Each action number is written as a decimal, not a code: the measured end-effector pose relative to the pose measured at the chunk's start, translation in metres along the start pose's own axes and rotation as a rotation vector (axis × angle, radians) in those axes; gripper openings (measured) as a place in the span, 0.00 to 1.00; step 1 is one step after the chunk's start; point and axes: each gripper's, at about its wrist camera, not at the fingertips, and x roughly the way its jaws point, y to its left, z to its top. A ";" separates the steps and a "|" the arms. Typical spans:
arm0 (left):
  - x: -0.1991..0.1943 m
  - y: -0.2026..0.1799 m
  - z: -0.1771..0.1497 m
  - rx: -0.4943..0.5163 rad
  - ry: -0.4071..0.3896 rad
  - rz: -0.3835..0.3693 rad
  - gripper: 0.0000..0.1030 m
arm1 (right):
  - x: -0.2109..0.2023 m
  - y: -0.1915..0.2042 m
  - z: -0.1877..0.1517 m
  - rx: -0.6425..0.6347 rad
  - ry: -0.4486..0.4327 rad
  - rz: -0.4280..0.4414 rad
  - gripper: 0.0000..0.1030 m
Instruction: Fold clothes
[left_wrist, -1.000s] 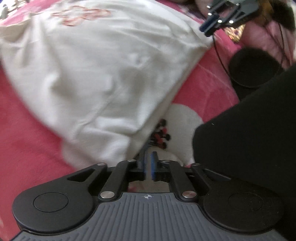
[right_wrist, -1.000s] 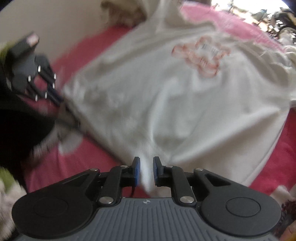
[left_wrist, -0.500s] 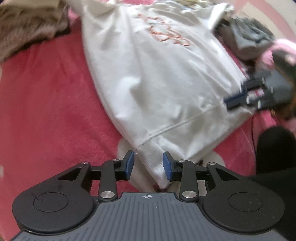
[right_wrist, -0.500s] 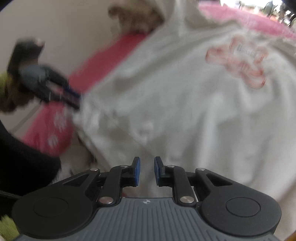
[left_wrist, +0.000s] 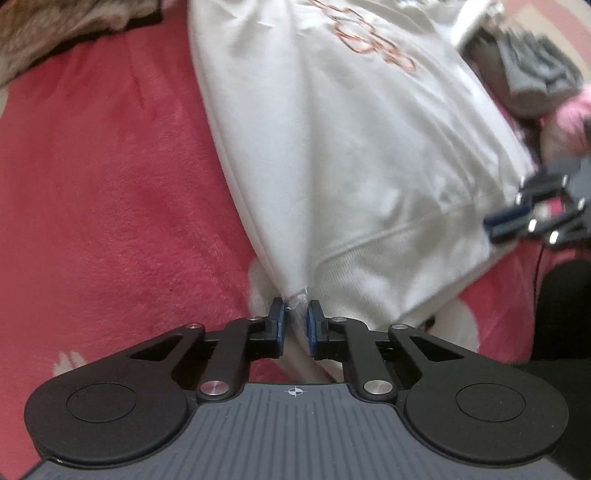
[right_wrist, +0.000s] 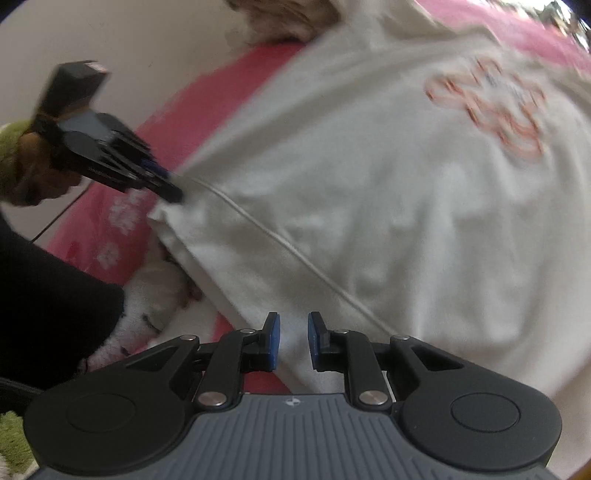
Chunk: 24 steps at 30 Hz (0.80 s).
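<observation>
Left wrist view: left gripper (left_wrist: 294, 308) pinches the white sweatshirt's (left_wrist: 354, 155) hem corner; right gripper (right_wrist: 293, 325), fingers parted, straddles its hem.

The sweatshirt (left_wrist: 351, 155) is white with an orange-red looped print (left_wrist: 373, 40). It lies on a pink-red fleece blanket (left_wrist: 103, 192) patterned with small white flowers (right_wrist: 122, 218). Both grippers have blue pads (left_wrist: 312, 328).
</observation>
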 end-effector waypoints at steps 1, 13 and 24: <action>0.000 -0.001 0.000 0.016 0.003 0.007 0.10 | -0.003 0.009 0.005 -0.045 -0.018 -0.001 0.19; -0.002 0.007 -0.002 -0.016 0.021 -0.052 0.21 | 0.056 0.068 0.040 -0.380 0.032 0.089 0.19; -0.025 -0.027 -0.016 0.288 -0.035 0.023 0.29 | 0.075 0.083 0.041 -0.509 0.058 0.014 0.15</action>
